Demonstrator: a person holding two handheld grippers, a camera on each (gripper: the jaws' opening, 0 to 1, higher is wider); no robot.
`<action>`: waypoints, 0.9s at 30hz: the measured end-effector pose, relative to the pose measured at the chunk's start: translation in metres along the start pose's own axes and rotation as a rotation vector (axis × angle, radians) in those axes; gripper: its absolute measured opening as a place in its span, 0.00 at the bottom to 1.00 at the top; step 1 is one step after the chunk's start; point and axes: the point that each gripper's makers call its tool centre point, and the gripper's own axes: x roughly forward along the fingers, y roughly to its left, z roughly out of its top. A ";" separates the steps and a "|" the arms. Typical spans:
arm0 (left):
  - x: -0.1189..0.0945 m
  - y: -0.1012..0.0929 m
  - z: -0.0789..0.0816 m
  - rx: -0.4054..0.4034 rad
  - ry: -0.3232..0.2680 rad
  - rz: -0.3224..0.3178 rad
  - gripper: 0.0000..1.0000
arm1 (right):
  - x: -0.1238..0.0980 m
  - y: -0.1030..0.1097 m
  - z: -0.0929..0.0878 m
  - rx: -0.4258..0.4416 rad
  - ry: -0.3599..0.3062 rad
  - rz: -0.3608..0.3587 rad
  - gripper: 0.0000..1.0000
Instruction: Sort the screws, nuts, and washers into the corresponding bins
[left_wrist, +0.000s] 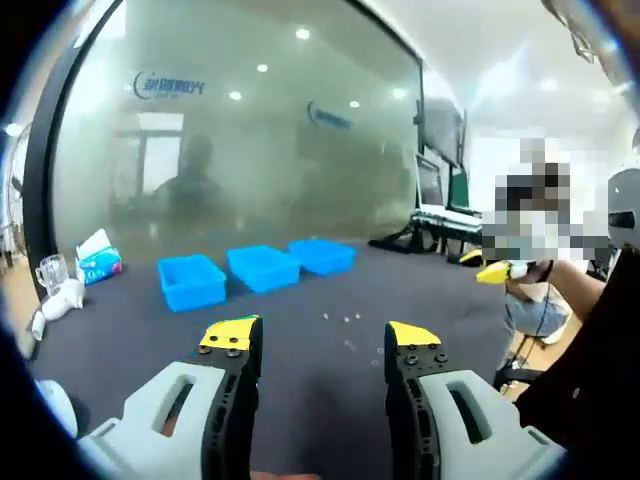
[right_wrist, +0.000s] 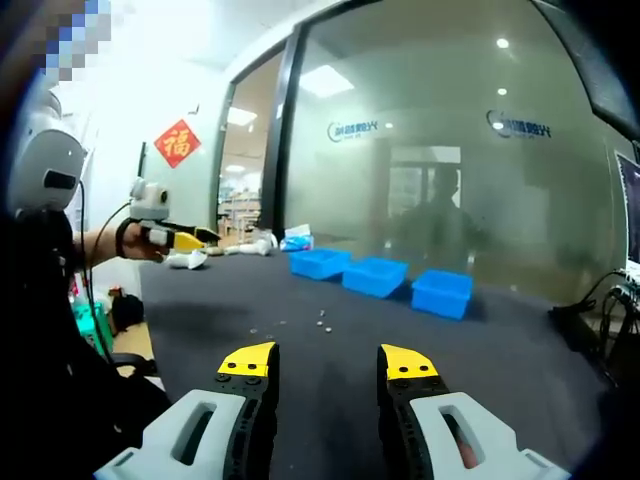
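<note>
Frosted glass wall behind a dark tabletop. Both grippers' fingers wide apart, nothing held: left gripper, right gripper, both held level above the near edge. Small hardware lies loose between fingers & three blue bins, well short of them. Risk: pieces are tiny, too small to tell type; wide fingers could flick or mis-sort them.

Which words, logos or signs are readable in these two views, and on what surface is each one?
Red diamond sign on the white wall: one gold Chinese character, too blurred to read with confidence.
Blue logos on the frosted glass wall: Chinese lettering, too blurred to read.
Tissue pack on the table: print too small to read.
</note>
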 end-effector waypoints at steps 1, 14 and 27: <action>0.000 -0.001 -0.002 0.002 0.007 -0.001 0.47 | 0.000 0.000 0.000 -0.001 -0.001 0.000 0.36; 0.019 -0.006 -0.012 0.050 0.135 -0.066 0.48 | 0.001 0.002 -0.003 0.001 0.008 0.007 0.36; 0.044 -0.008 -0.016 0.098 0.256 -0.131 0.48 | 0.001 0.002 -0.010 0.011 0.016 0.015 0.36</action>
